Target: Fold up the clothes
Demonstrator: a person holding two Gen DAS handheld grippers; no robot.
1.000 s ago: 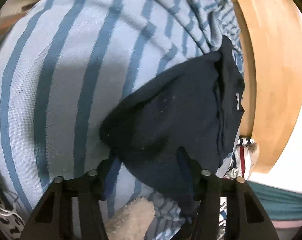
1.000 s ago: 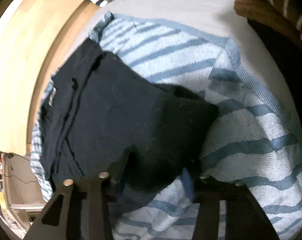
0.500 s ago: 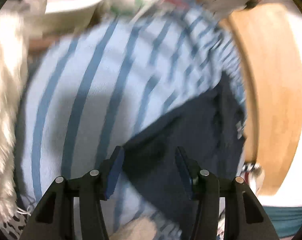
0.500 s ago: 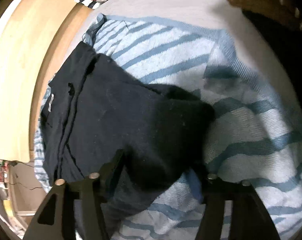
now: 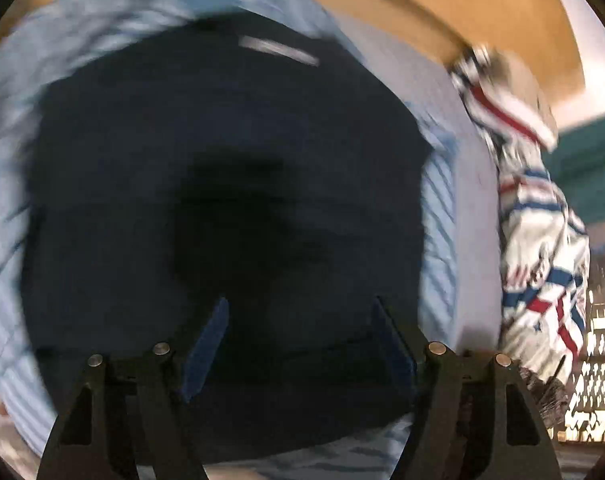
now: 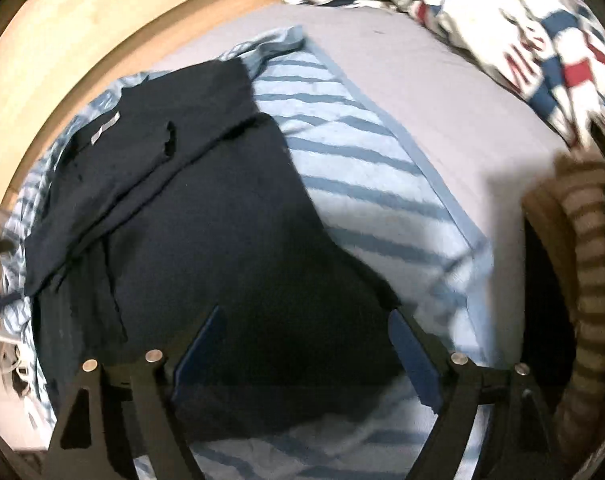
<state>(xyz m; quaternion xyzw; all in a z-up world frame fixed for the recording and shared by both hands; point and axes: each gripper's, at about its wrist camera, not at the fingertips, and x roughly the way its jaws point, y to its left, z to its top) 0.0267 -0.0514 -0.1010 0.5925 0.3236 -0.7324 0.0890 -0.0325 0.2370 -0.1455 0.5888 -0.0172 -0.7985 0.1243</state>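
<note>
We hold both grippers above a navy garment [image 6: 206,248] that lies flat on a blue-striped cloth [image 6: 366,184], which itself is spread on a grey bed [image 6: 442,92].

Our left gripper [image 5: 300,340] has its jaws spread wide, nothing between them, the blue pads [image 5: 206,344] hanging over the middle of the navy garment [image 5: 222,200]. This view is blurred, so we cannot tell whether the pads touch the fabric. A pale label [image 5: 278,50] shows near the garment's far edge, and the striped cloth [image 5: 438,216] rims it on the left, right and near sides.

Our right gripper [image 6: 306,344] is also spread, holding nothing, its fingertips over the garment's near edge. The garment sits toward the bed's left side, close to the wooden frame [image 6: 74,36]. A red, white and blue garment [image 6: 534,28] lies bunched at the bed's far right corner, and a brown striped knit [image 6: 586,248] lies at the right edge.
</note>
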